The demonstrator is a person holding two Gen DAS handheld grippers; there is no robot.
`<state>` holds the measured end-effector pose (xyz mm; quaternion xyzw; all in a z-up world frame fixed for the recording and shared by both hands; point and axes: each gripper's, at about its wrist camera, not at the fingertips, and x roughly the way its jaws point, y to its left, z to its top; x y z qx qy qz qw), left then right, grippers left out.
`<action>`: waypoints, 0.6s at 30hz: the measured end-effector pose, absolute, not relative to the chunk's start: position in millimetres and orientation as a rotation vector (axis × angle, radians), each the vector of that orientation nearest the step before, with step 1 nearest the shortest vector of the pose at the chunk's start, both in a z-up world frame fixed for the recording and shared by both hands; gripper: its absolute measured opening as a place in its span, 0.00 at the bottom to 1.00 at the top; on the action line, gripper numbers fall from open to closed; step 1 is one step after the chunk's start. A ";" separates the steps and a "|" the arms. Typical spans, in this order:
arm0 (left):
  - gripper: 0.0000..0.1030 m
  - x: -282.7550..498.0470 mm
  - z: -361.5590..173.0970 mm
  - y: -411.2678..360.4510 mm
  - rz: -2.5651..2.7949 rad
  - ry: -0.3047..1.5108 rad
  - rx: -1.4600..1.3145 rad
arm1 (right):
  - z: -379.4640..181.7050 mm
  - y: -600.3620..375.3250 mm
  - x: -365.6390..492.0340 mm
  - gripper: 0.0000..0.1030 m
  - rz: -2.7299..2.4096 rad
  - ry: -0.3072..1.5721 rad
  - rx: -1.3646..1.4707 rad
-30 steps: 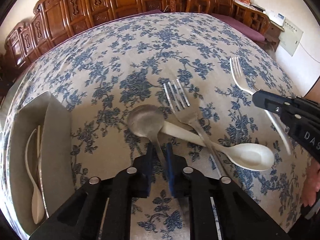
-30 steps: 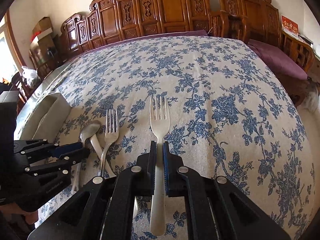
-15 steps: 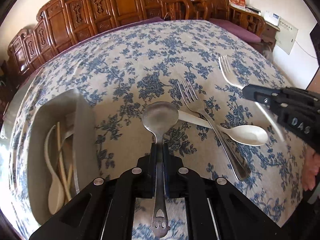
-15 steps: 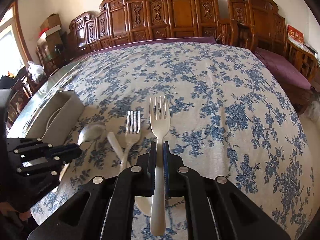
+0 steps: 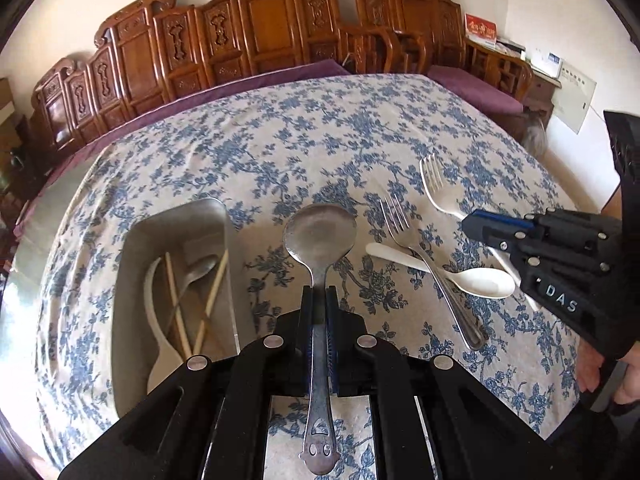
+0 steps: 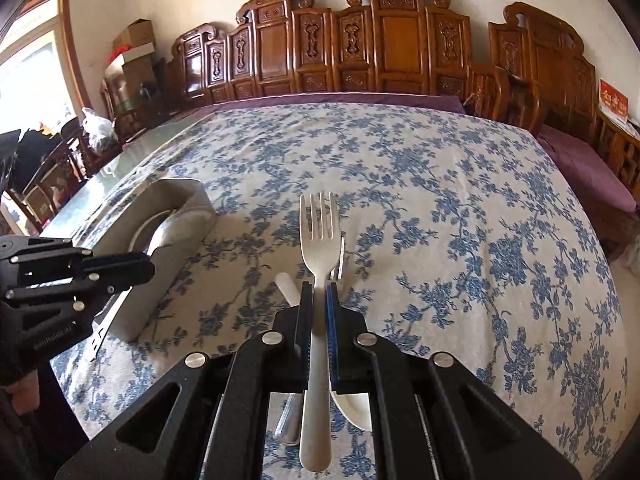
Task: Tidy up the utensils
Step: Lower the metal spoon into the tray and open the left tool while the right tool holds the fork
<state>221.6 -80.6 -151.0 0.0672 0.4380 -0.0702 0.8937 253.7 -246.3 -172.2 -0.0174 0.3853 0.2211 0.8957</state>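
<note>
My left gripper (image 5: 319, 296) is shut on the handle of a metal spoon (image 5: 320, 236), which hangs above the cloth just right of the grey utensil box (image 5: 132, 264). The box holds a white spoon, a metal spoon and chopsticks. My right gripper (image 6: 319, 292) is shut on a white plastic fork (image 6: 319, 236), tines pointing away, held above the table. That gripper (image 5: 472, 226) and white fork (image 5: 434, 188) also show at the right of the left wrist view. On the cloth lie a metal fork (image 5: 424, 264) across a white plastic spoon (image 5: 480, 282).
The table wears a blue-flowered cloth (image 6: 440, 208). Carved wooden chairs (image 5: 256, 28) line its far side. The grey box (image 6: 176, 216) sits near the table's left edge, with my left gripper (image 6: 148, 266) in front of it. A person's hand (image 5: 600, 376) shows at the right.
My left gripper has lifted the metal spoon off the cloth and carried it toward the box. My right gripper has risen with the white fork and drifted left.
</note>
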 end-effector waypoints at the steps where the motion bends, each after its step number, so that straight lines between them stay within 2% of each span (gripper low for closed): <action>1: 0.05 219.5 -147.7 -78.8 -0.145 0.903 0.133 | -170.7 -245.1 253.2 0.08 0.463 0.795 -0.035; 18: 0.05 205.8 -114.7 -42.9 -0.095 0.835 0.097 | -140.1 -199.9 225.3 0.08 0.592 0.715 -0.060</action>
